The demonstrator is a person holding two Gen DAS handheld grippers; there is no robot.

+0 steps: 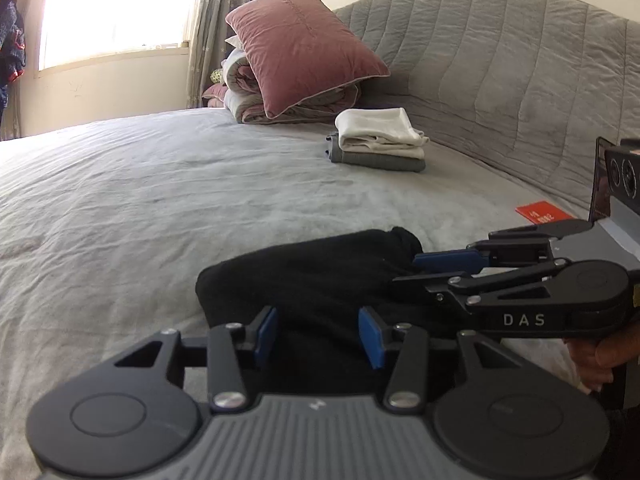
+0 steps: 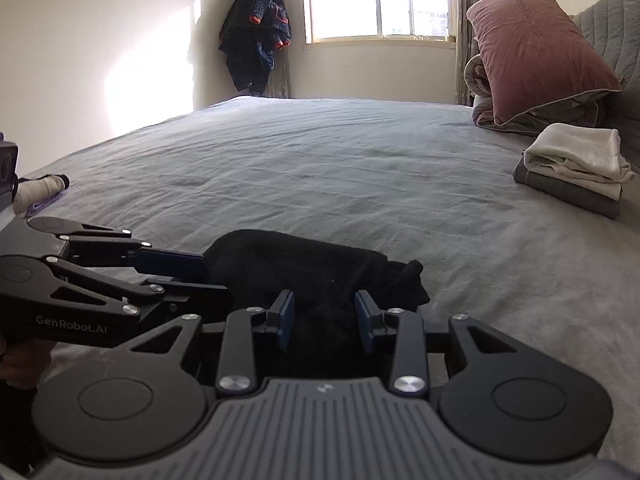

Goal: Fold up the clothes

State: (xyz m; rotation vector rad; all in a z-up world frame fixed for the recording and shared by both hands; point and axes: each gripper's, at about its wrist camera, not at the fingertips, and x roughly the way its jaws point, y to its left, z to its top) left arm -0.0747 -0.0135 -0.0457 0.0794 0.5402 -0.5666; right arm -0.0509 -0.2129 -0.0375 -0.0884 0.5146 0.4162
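A black garment (image 1: 312,276) (image 2: 304,264) lies folded into a thick bundle on the grey bed (image 1: 160,200). My left gripper (image 1: 318,334) straddles its near edge, blue pads apart, with the cloth between them but not pinched. In the right wrist view the left gripper (image 2: 208,276) comes in from the left at the bundle's end. My right gripper (image 2: 325,320) stands open over the near edge too, dark cloth between its pads. From the left wrist view the right gripper (image 1: 408,271) reaches in from the right, at the bundle's other end.
A stack of folded white and grey clothes (image 1: 378,140) (image 2: 576,164) sits by the quilted headboard (image 1: 500,60). A pink pillow (image 1: 300,48) leans on a rolled duvet. A red card (image 1: 538,212) lies on the sheet. A white object (image 2: 40,188) lies at the bed's left edge.
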